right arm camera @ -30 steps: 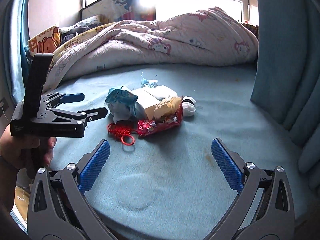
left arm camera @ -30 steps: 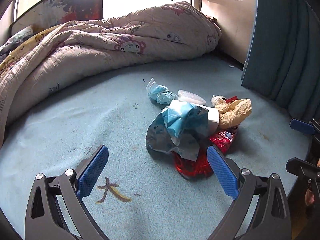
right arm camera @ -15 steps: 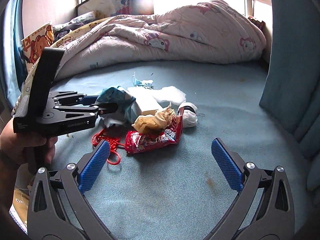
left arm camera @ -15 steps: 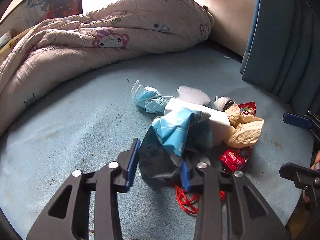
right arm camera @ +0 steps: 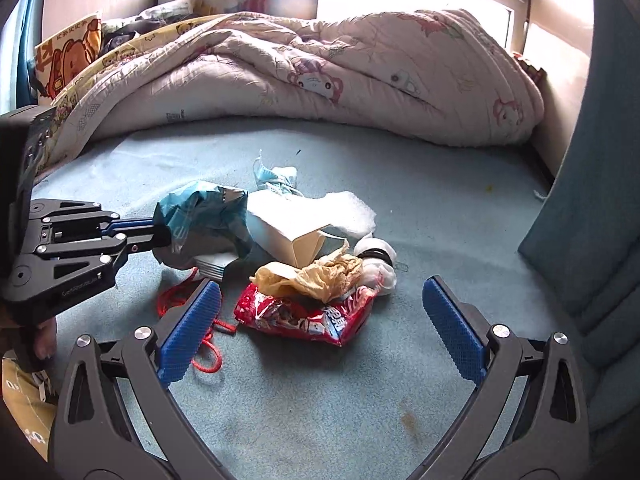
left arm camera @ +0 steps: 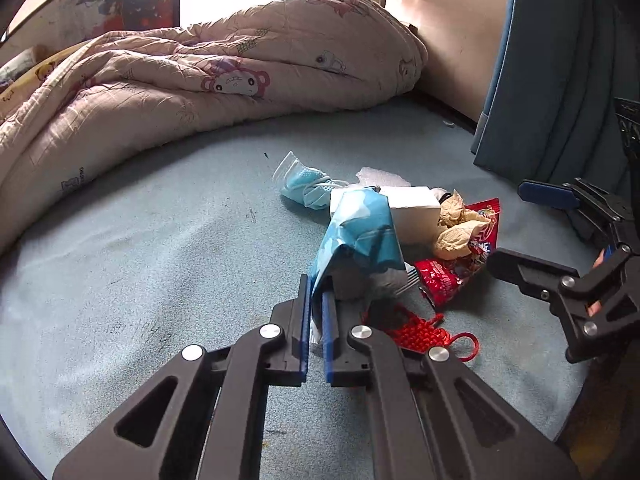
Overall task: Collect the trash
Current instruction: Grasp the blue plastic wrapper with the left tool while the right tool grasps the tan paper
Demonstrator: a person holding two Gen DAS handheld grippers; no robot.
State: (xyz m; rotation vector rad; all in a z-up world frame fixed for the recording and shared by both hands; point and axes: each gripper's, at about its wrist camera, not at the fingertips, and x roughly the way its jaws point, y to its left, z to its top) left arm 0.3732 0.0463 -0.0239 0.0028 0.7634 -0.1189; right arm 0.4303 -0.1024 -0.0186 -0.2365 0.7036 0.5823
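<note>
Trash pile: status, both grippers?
Left gripper just closed, shut on blue wrapper. Right gripper open, empty, short of red snack bag. Nothing blocking.

Trash pile (right arm camera: 304, 256) mid-mattress (right arm camera: 360, 420), quilt (right arm camera: 320, 80) behind, curtain (right arm camera: 600, 200) right, snack wrapper (right arm camera: 304, 316) nearest.

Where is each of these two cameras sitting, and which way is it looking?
Left wrist view: on the left tongs, looking down their fingers at the trash pile; they pinch the blue wrapper; the right tongs show at the edge.
Right wrist view: on the open right tongs, facing the red snack bag; the left tongs and a hand show.
Both share the pile, blue bed sheet and quilt.
</note>
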